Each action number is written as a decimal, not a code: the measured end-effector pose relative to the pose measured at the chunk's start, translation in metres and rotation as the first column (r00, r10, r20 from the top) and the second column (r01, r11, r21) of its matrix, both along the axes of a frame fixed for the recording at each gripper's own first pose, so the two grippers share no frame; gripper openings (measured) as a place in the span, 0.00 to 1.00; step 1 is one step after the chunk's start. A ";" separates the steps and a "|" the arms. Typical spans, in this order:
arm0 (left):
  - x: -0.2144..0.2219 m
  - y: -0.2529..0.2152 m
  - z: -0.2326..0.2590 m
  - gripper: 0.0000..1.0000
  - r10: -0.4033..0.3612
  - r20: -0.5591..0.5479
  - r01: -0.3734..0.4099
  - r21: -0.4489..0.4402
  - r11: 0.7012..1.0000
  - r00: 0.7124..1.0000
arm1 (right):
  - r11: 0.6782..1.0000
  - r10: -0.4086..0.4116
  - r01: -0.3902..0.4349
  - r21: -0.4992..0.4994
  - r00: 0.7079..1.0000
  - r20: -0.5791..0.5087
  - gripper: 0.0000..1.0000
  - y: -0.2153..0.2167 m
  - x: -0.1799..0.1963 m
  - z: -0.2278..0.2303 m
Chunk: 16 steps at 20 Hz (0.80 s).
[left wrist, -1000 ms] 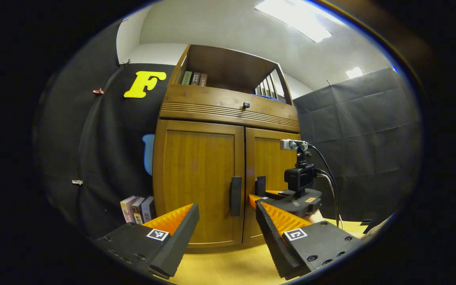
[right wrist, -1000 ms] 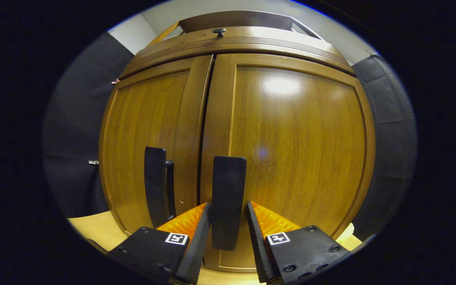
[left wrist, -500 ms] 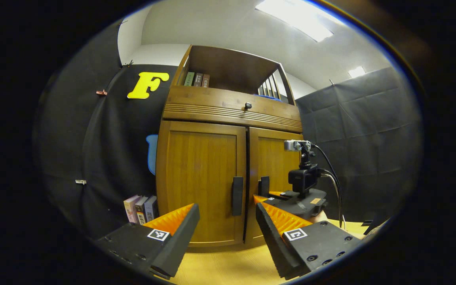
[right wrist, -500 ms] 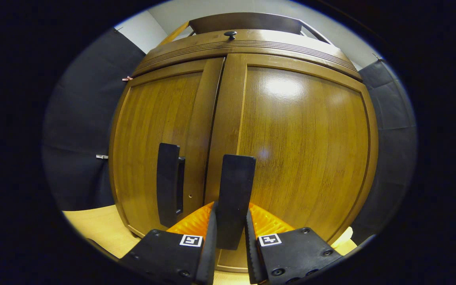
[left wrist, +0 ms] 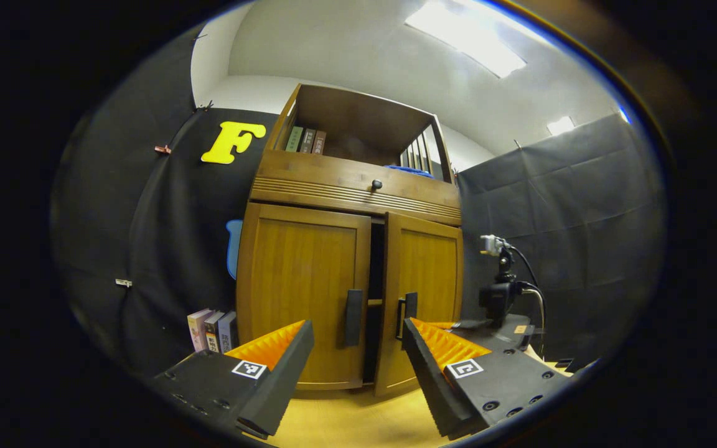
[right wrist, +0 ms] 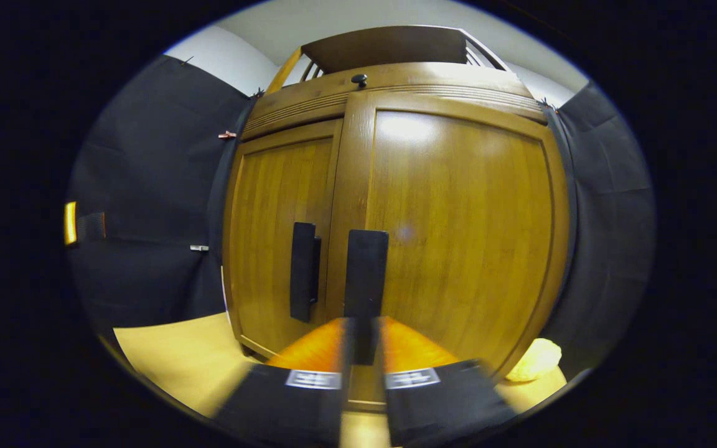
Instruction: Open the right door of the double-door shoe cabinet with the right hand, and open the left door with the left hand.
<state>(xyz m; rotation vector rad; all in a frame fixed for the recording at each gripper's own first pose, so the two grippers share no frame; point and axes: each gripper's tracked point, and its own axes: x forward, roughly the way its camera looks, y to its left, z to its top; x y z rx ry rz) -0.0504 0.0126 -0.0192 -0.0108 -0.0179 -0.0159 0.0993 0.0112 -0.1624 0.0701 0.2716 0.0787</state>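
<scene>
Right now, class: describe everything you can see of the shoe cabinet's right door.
The right door is a warm brown, wood-look framed panel with a glossy sheen. It stands partly open, a dark gap separating it from the shut left door. Its dark vertical bar handle sits near the inner edge, clamped between the jaws of the right gripper.

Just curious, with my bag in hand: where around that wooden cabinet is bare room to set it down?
The yellow wooden floor before the brown wooden cabinet lies bare between the left tongs. Crowded: upright books at its left, the right tongs on the right door's black handle.
</scene>
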 end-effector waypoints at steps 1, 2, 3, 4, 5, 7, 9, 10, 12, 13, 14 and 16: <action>0.001 -0.003 0.003 0.89 -0.002 0.009 0.002 -0.008 1.000 1.000 | 0.998 -0.055 0.056 -0.042 0.998 0.036 0.10 -0.020 0.000 0.018; 0.002 -0.005 0.005 0.92 -0.002 0.018 0.002 -0.023 1.000 1.000 | 0.994 -0.087 0.090 -0.060 0.994 0.060 0.05 -0.033 -0.002 0.026; 0.003 -0.011 0.006 0.92 -0.011 0.018 0.011 -0.038 0.999 1.000 | 0.996 -0.078 0.080 -0.044 0.996 0.040 0.05 -0.038 -0.007 0.030; 0.005 -0.015 0.004 0.89 -0.022 0.011 0.023 -0.042 0.999 1.000 | 0.998 -0.058 0.058 -0.010 0.998 0.036 0.05 -0.031 -0.011 0.032; 0.005 -0.017 0.002 0.89 -0.022 0.004 0.022 -0.041 0.999 1.000 | 0.999 -0.041 0.041 0.015 0.999 0.032 0.05 -0.025 -0.015 0.031; 0.006 -0.017 -0.005 0.89 -0.009 -0.012 0.009 -0.039 0.999 1.000 | 1.000 -0.021 0.021 0.005 0.999 0.024 0.31 -0.017 -0.009 0.023; 0.010 -0.021 -0.013 0.89 -0.019 -0.032 0.018 -0.047 0.999 0.999 | 0.999 -0.025 0.025 -0.044 1.000 0.008 0.39 -0.011 0.002 0.012; 0.011 -0.021 -0.015 0.89 -0.022 -0.037 0.020 -0.052 0.998 0.999 | 0.999 -0.015 0.015 -0.042 1.000 0.007 0.51 -0.004 0.009 0.009; 0.014 -0.017 -0.020 0.89 -0.022 -0.046 0.019 -0.052 0.998 0.999 | 1.000 -0.022 0.022 -0.015 1.000 0.005 0.70 0.008 0.027 0.002; 0.015 -0.015 -0.022 0.89 -0.020 -0.052 0.018 -0.050 0.999 0.998 | 0.999 -0.043 0.043 0.001 0.999 0.004 0.71 0.009 0.036 -0.002; 0.017 -0.012 -0.025 0.90 -0.018 -0.059 0.015 -0.048 0.999 0.998 | 0.997 -0.068 0.068 0.022 0.998 0.004 0.76 0.007 0.045 -0.005; 0.018 -0.003 -0.030 0.90 -0.009 -0.074 0.006 -0.044 0.999 0.997 | 0.991 -0.116 0.117 0.068 0.993 -0.009 0.77 0.004 0.062 -0.009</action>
